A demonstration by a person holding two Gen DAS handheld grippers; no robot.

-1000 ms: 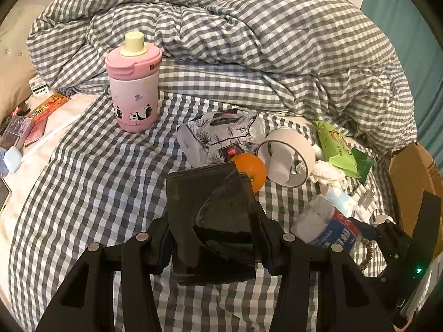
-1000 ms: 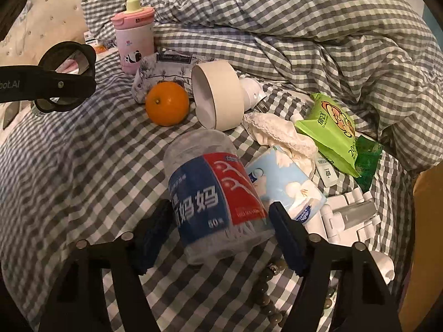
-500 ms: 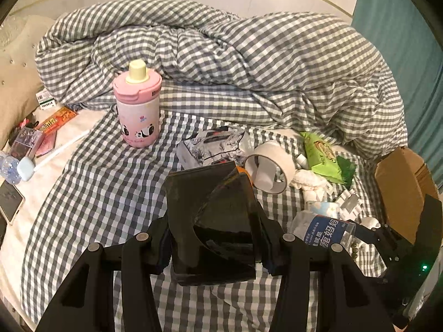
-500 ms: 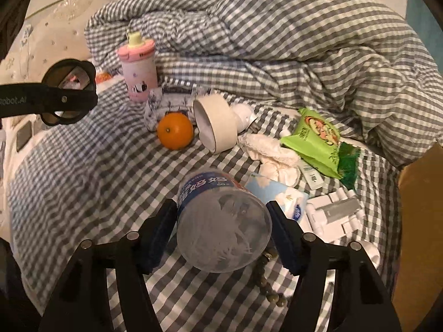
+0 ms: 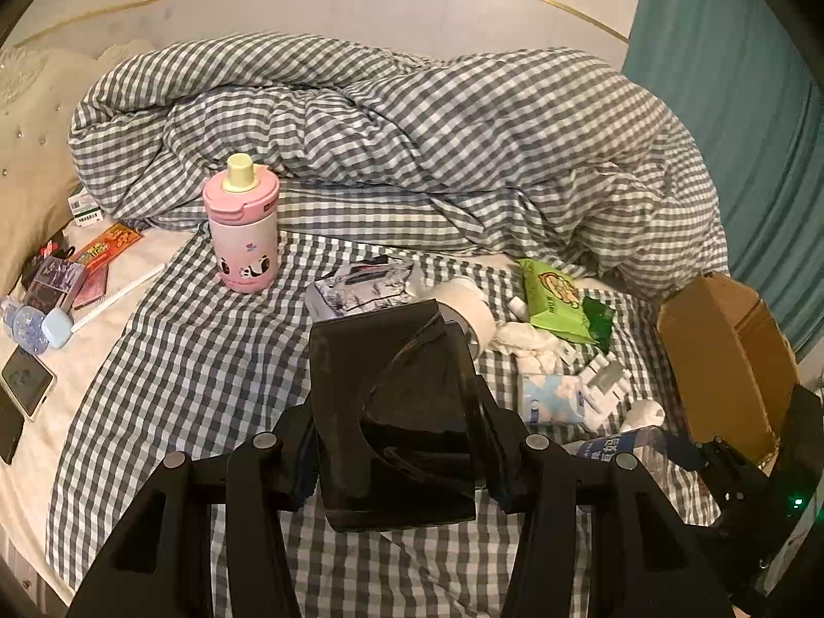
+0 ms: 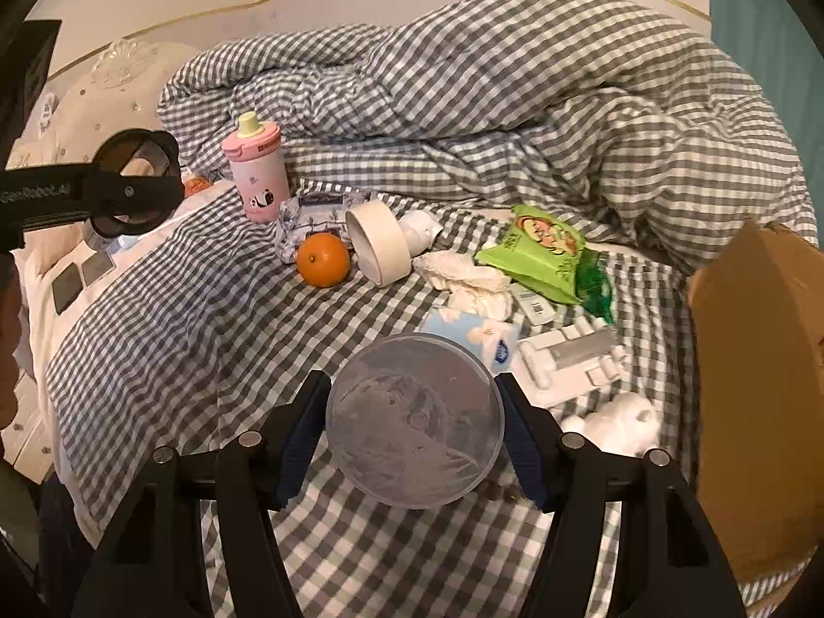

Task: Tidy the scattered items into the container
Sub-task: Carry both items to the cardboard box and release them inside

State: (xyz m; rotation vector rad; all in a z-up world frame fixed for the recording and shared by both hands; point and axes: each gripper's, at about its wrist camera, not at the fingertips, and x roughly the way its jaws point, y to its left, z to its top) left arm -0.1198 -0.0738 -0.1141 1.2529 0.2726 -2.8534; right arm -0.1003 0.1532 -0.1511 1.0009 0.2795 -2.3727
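My left gripper [image 5: 394, 422] is shut on a glossy black case [image 5: 381, 355], held up above the checked bedsheet. My right gripper [image 6: 414, 425] is shut on a clear plastic jar [image 6: 412, 412] with a blue and red label; its round end faces the camera and it is off the bed. The same jar [image 5: 613, 450] shows at the lower right of the left wrist view. An open cardboard box [image 6: 757, 360] stands at the bed's right edge, beside the right gripper. On the bed lie an orange [image 6: 323, 260], a tape roll [image 6: 378, 244] and a green packet [image 6: 535, 252].
A pink bottle [image 5: 242, 237] stands upright before the bunched checked duvet [image 5: 412, 129]. A patterned wipes pack [image 6: 314, 211], crumpled tissue [image 6: 463, 278], a blue tissue pack [image 6: 479, 335] and white plastic parts [image 6: 566, 360] lie around. Phones and small items [image 5: 31, 376] sit at far left.
Both grippers have risen and drawn back from the bed with their loads. The jar has tipped from showing its label to showing its round end. More of the cardboard box shows.
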